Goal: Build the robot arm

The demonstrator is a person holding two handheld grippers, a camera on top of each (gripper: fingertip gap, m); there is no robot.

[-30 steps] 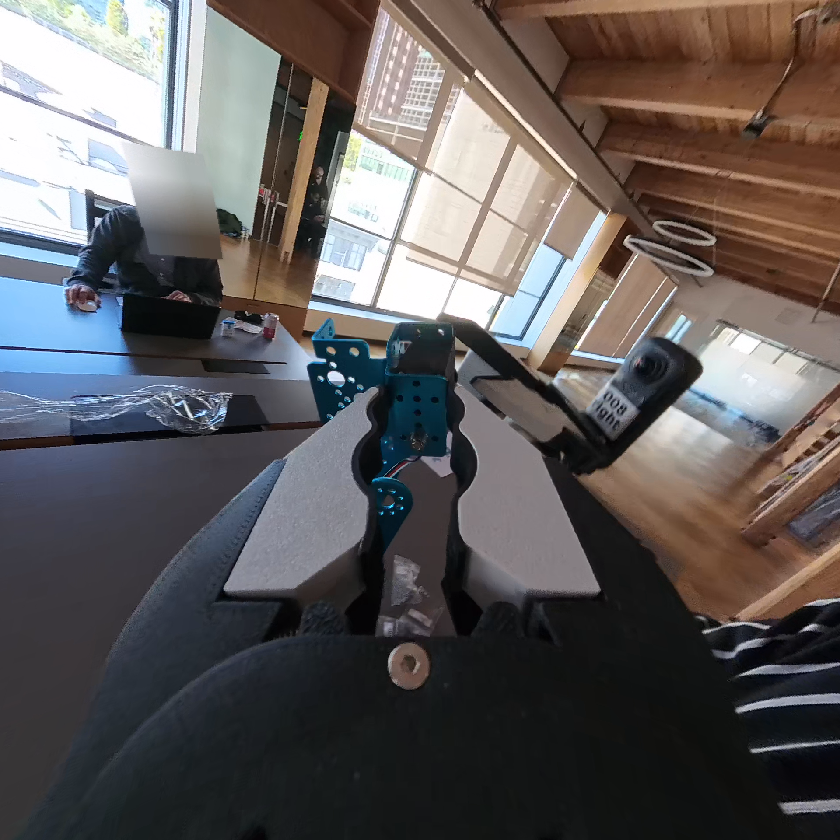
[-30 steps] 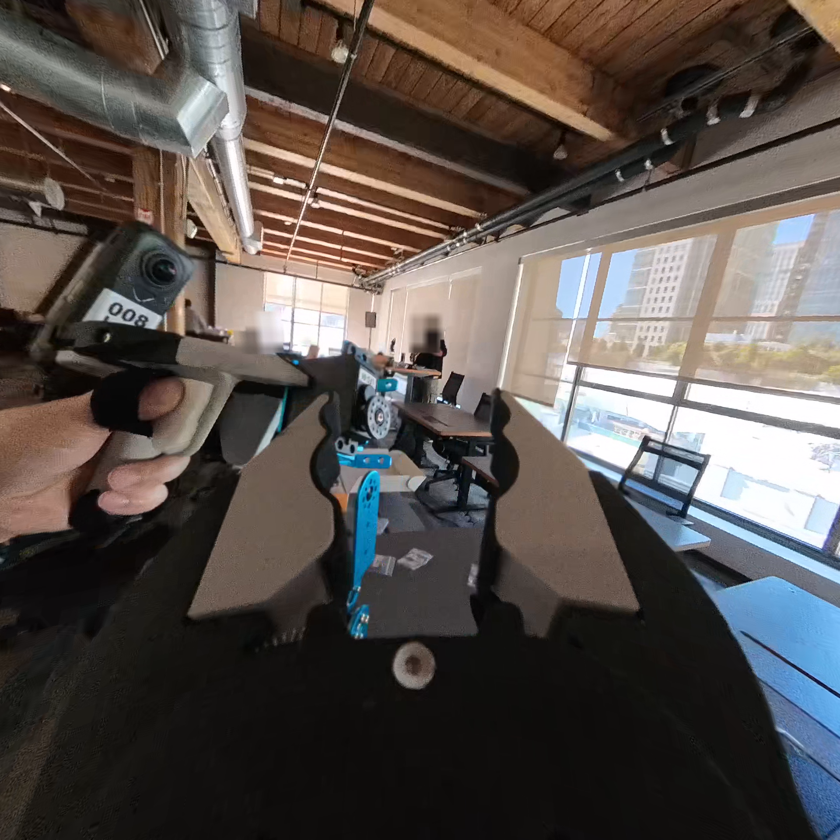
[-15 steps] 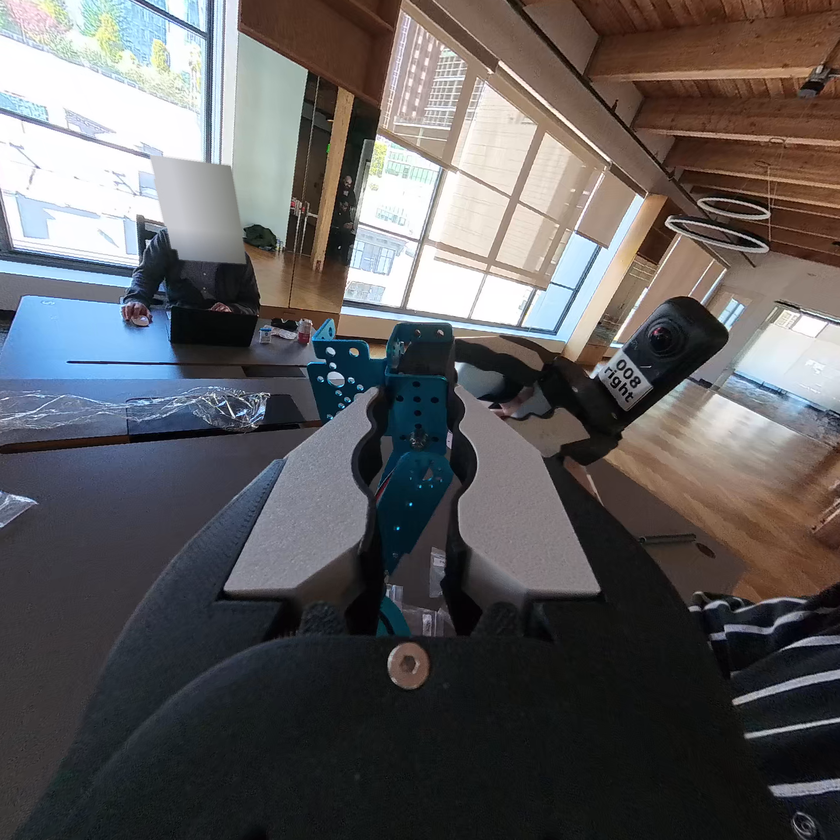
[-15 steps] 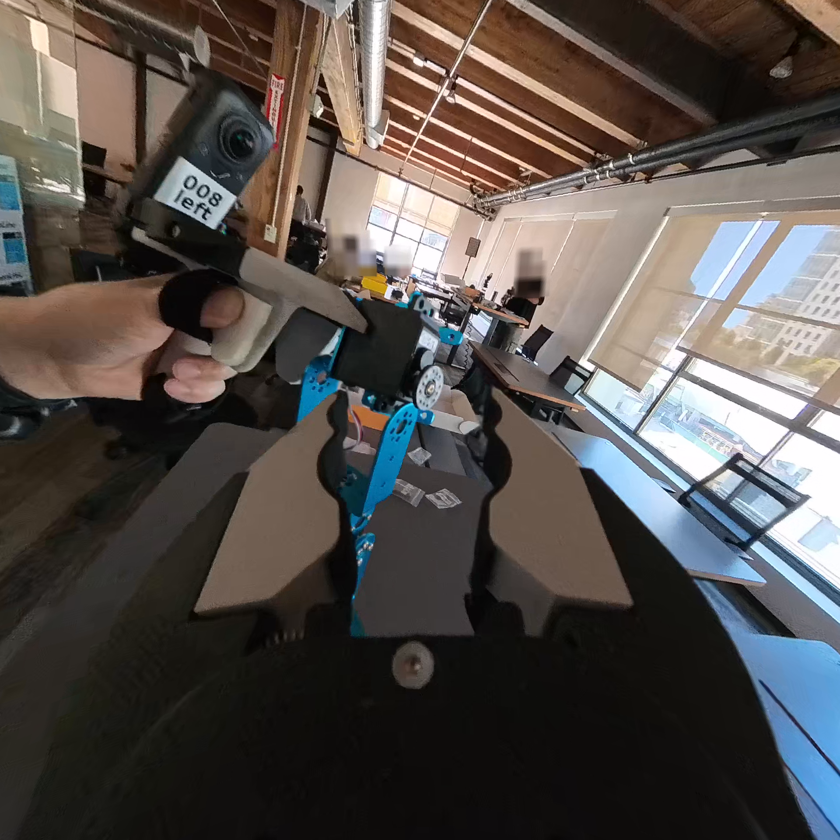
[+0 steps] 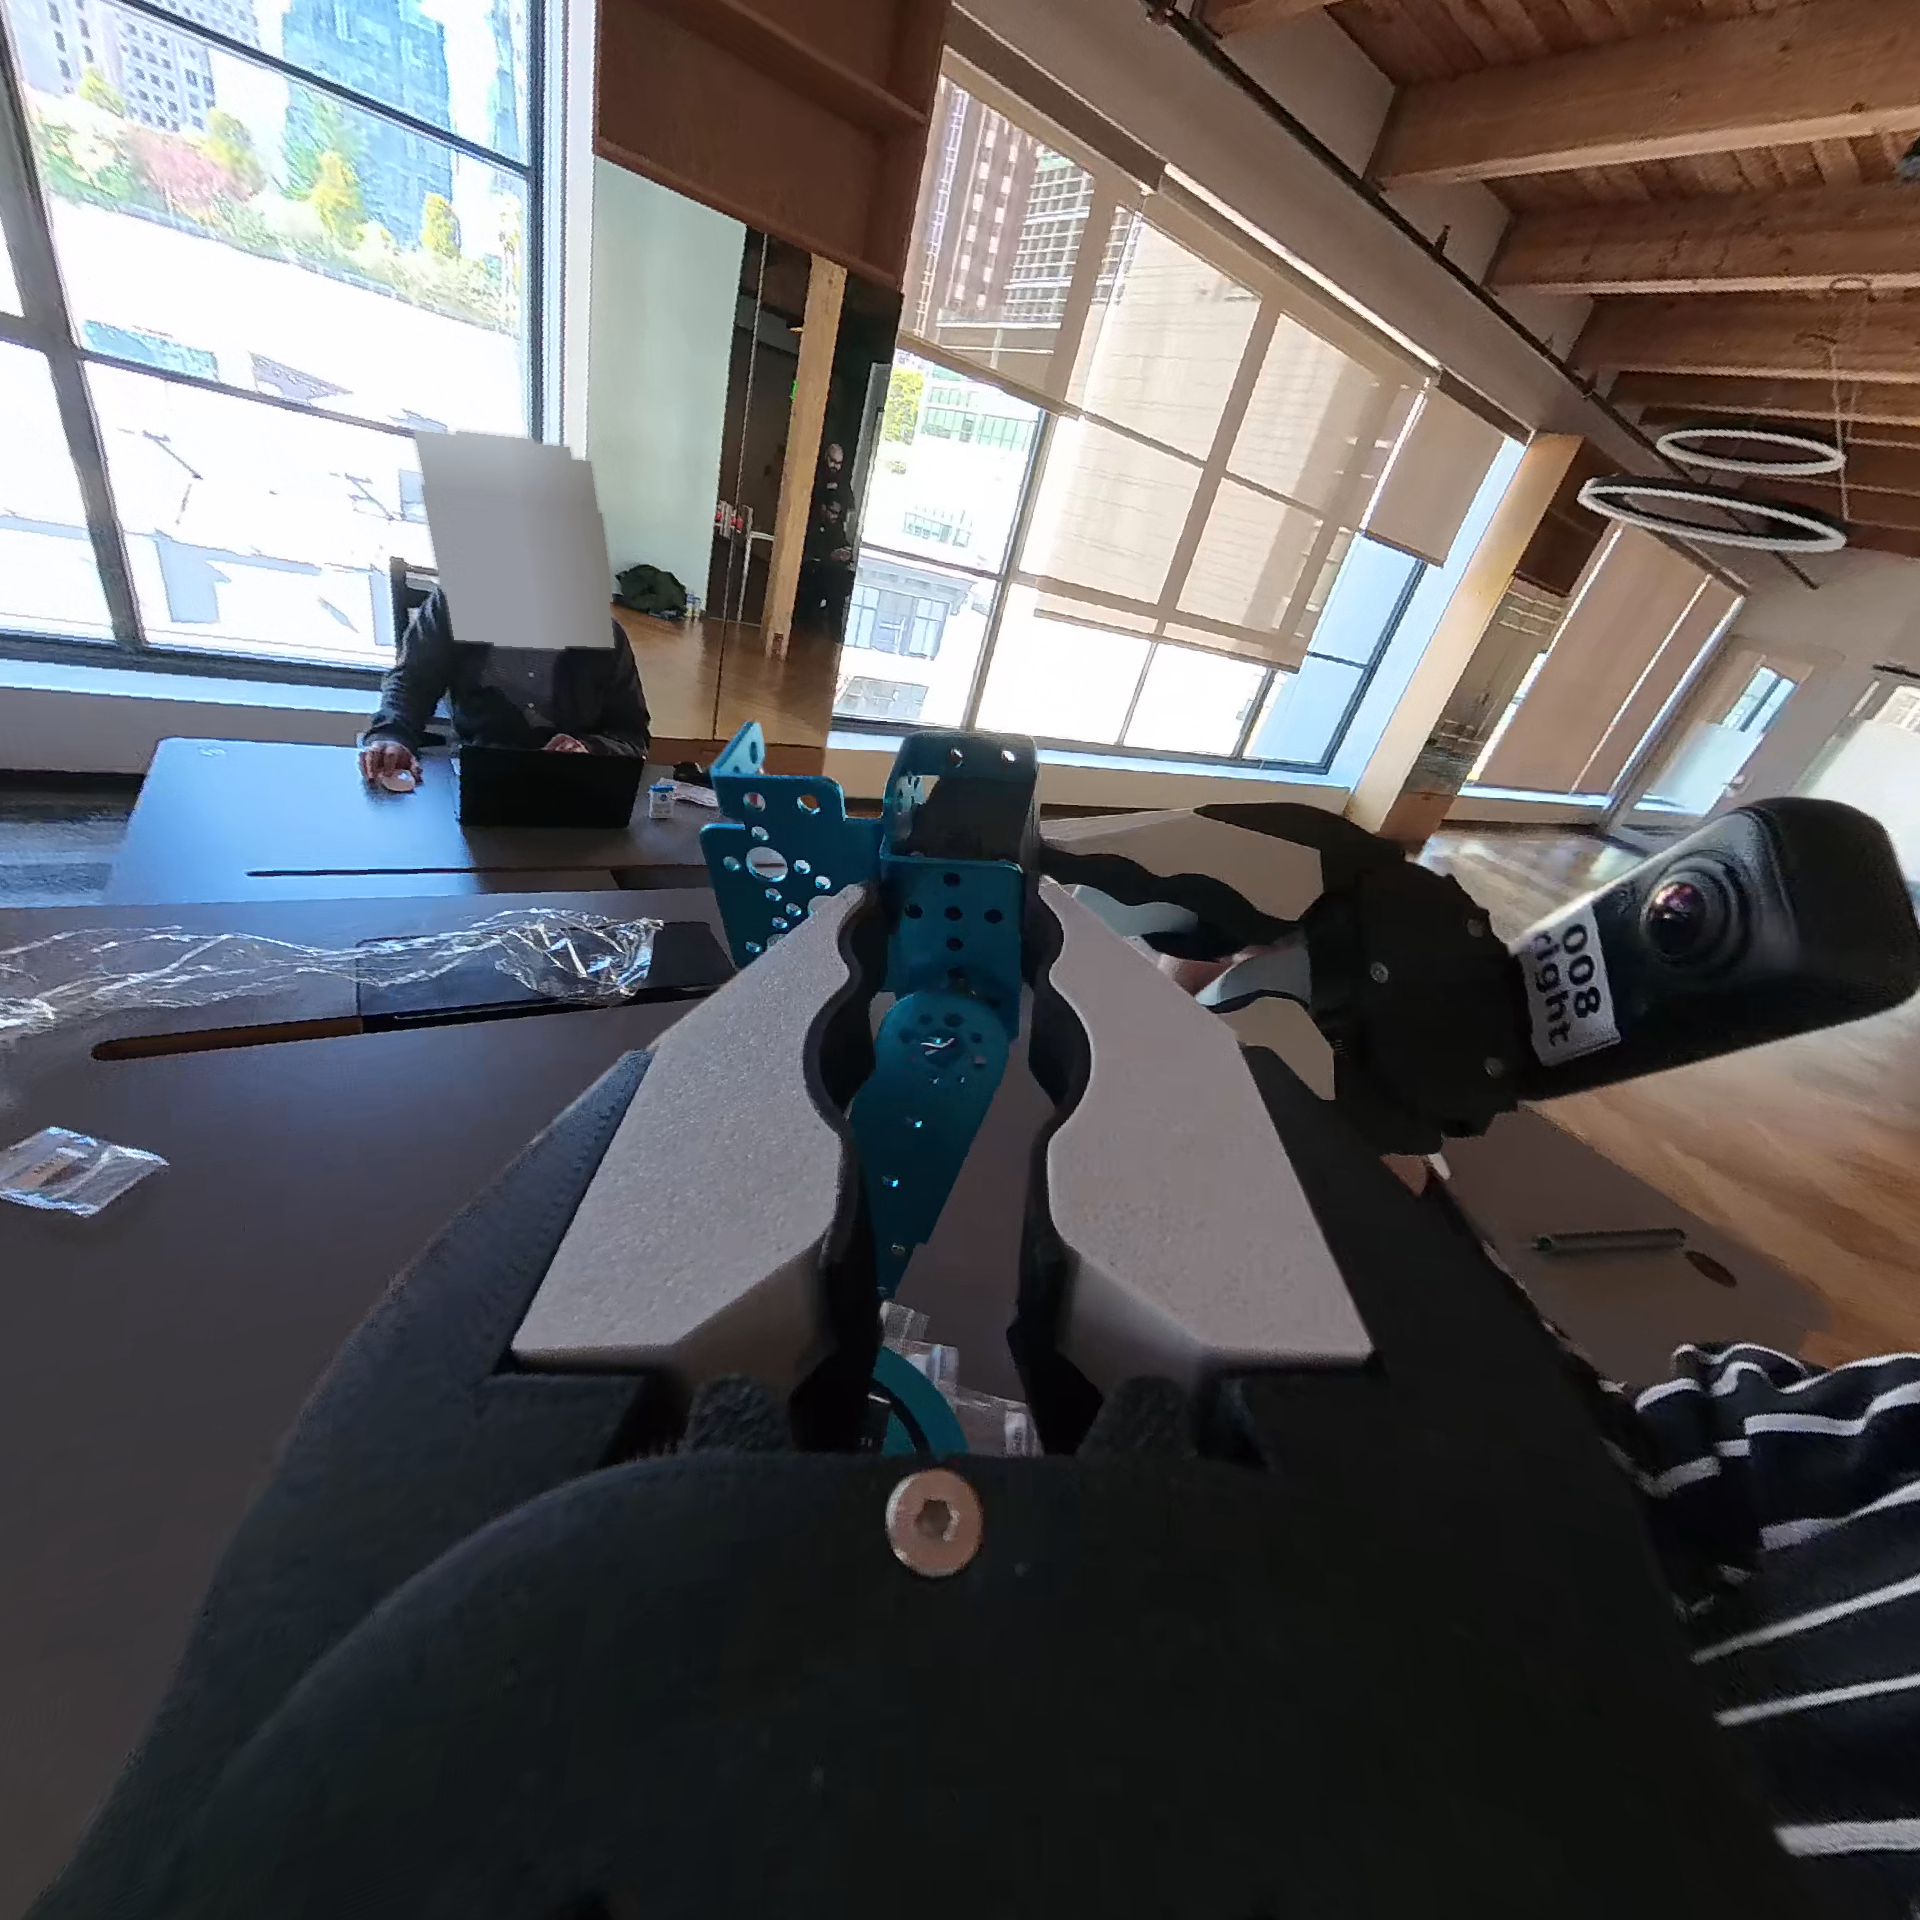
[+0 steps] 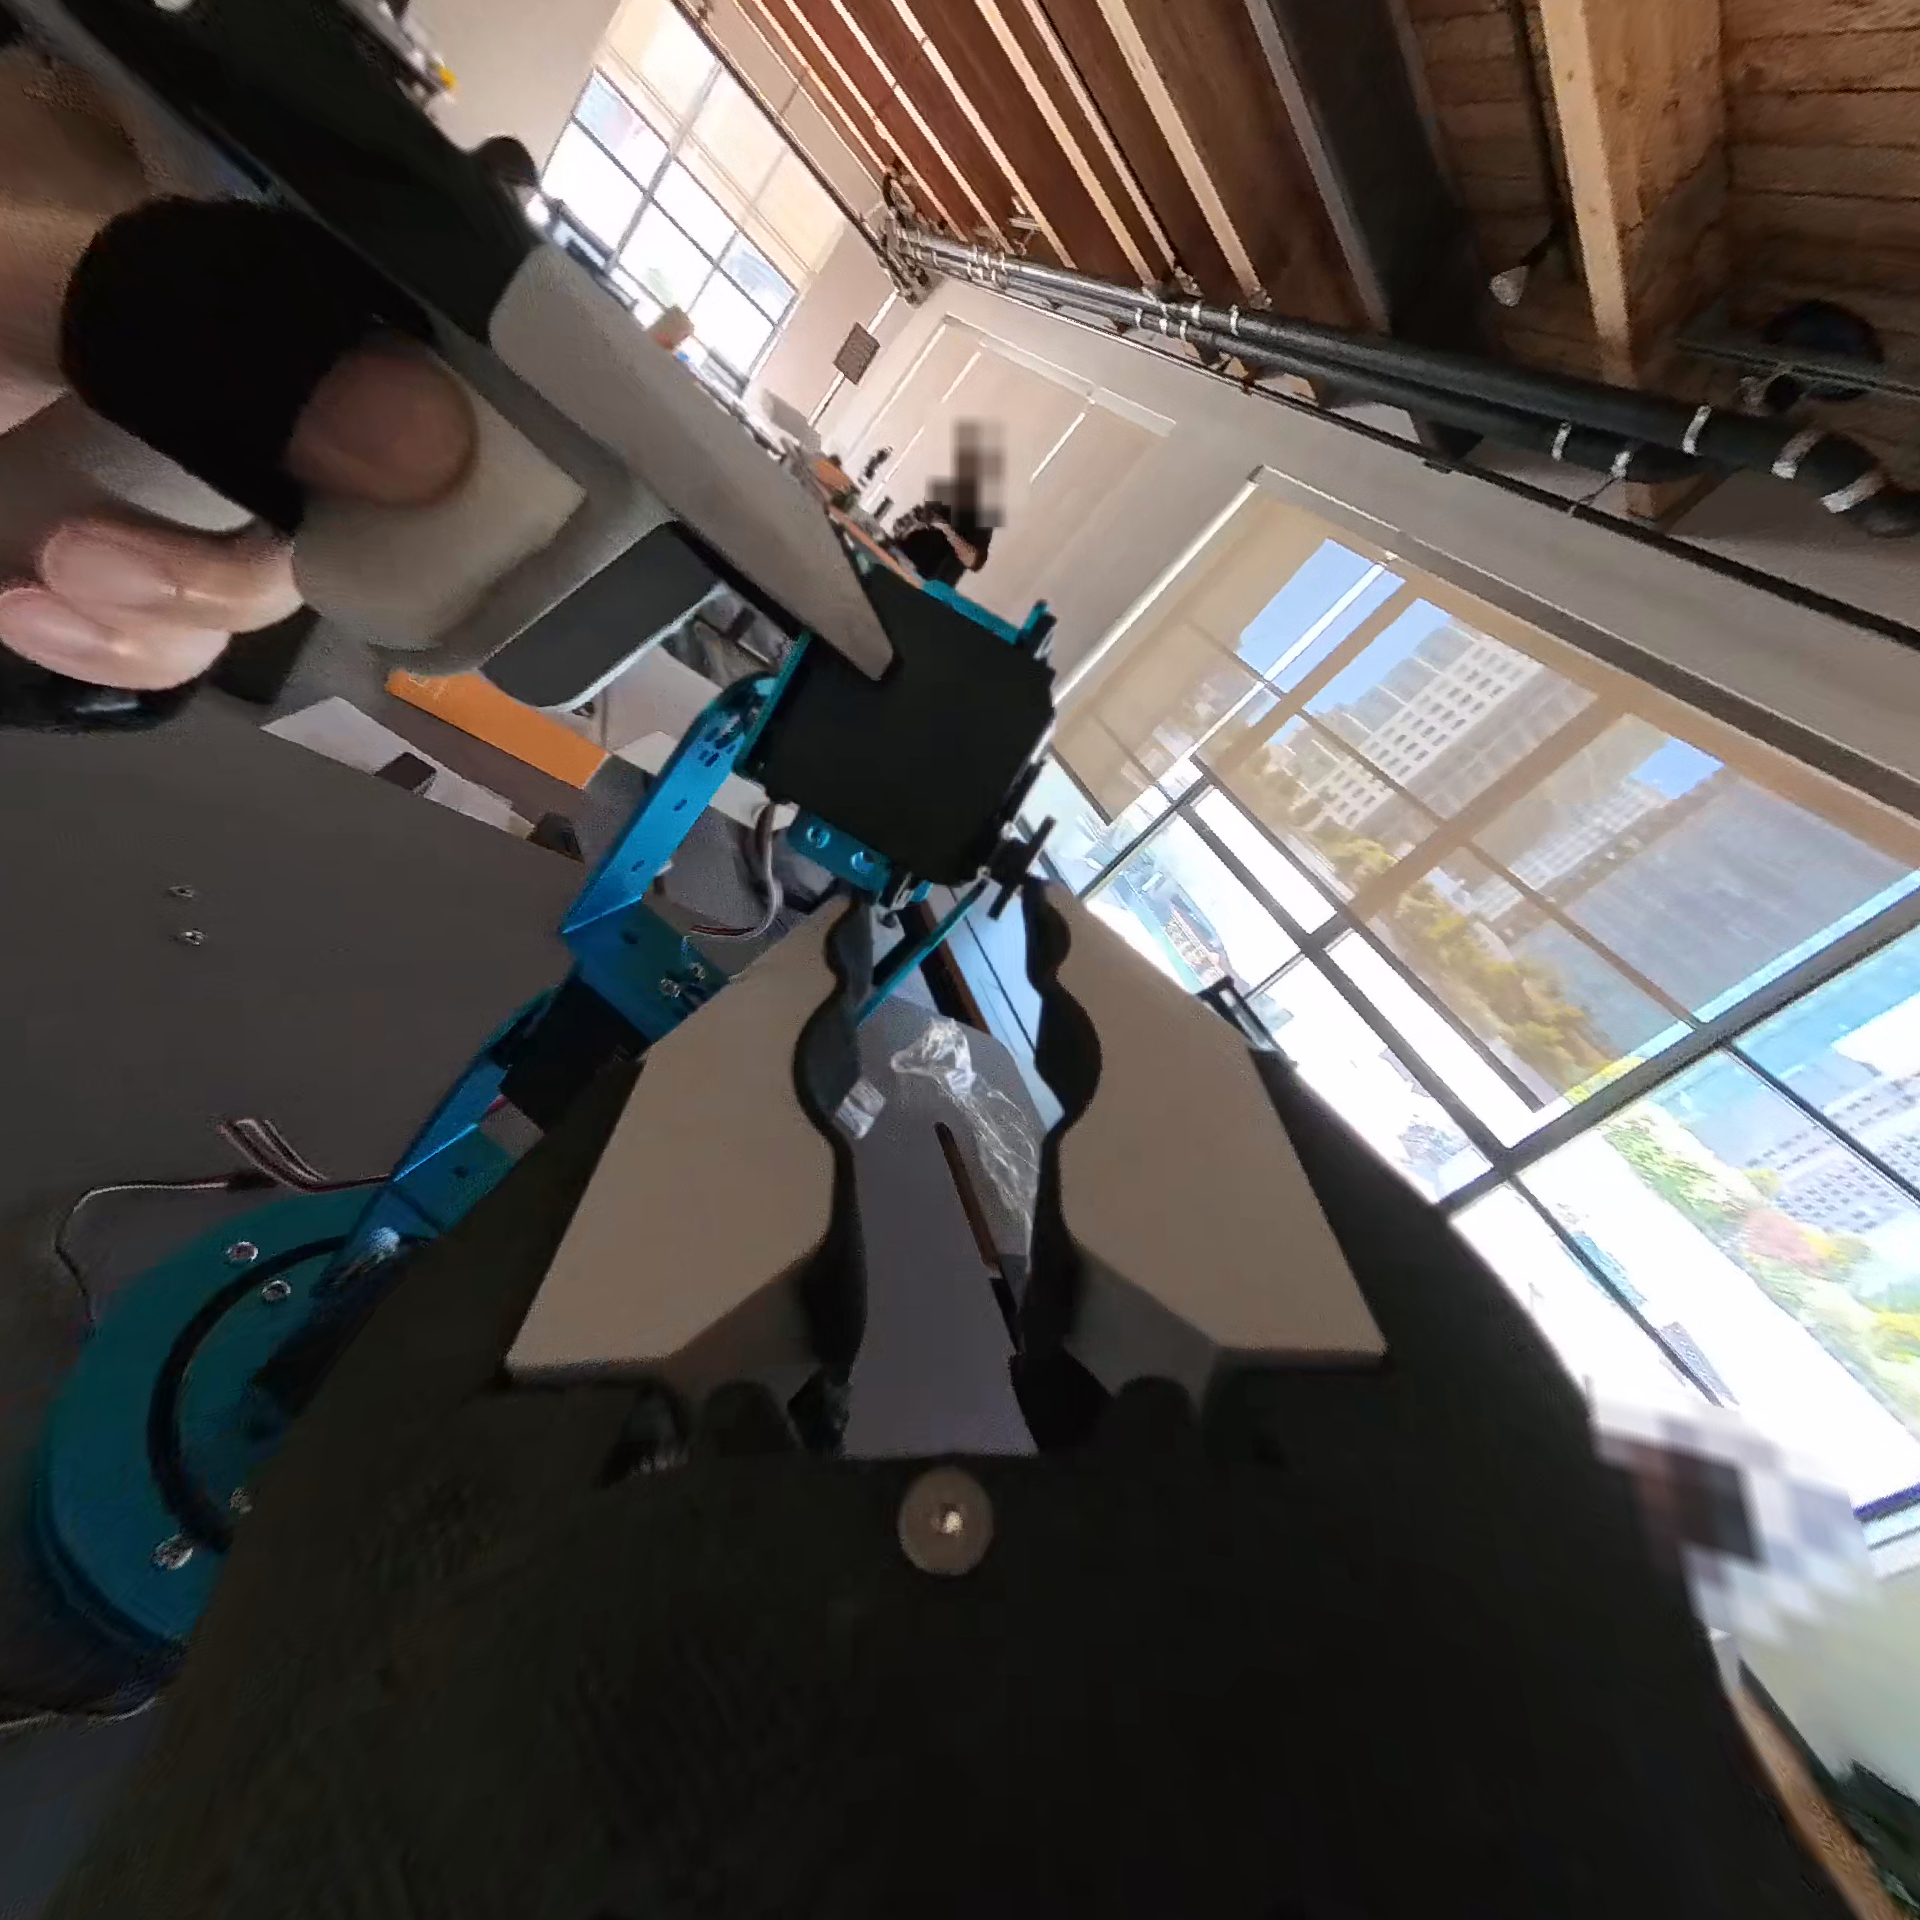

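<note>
A blue metal robot-arm assembly (image 5: 940,935) with a black servo (image 6: 904,758) is held up over a dark table (image 5: 260,1299). My left gripper (image 5: 951,914) is shut on its upper bracket and servo. In the right wrist view a hand (image 6: 156,582) holds that gripper, and the assembly hangs down to a round blue base (image 6: 135,1455). My right gripper (image 6: 940,909) has its jaws partly apart around a thin blue link (image 6: 914,956) below the servo. I cannot tell whether they pinch the link. The right gripper also shows in the left wrist view (image 5: 1143,873), beside the servo.
Crumpled clear plastic wrap (image 5: 312,966) and a small clear bag (image 5: 73,1164) lie on the table. A metal spring (image 5: 1605,1238) lies at the right. A person works at a laptop (image 5: 545,795) on the far table. A striped sleeve (image 5: 1787,1507) is at the lower right.
The right gripper's jaws have narrowed, and it has rolled and swung in close to the servo. The left gripper has kept its hold. The blue link now hangs between the left fingers.
</note>
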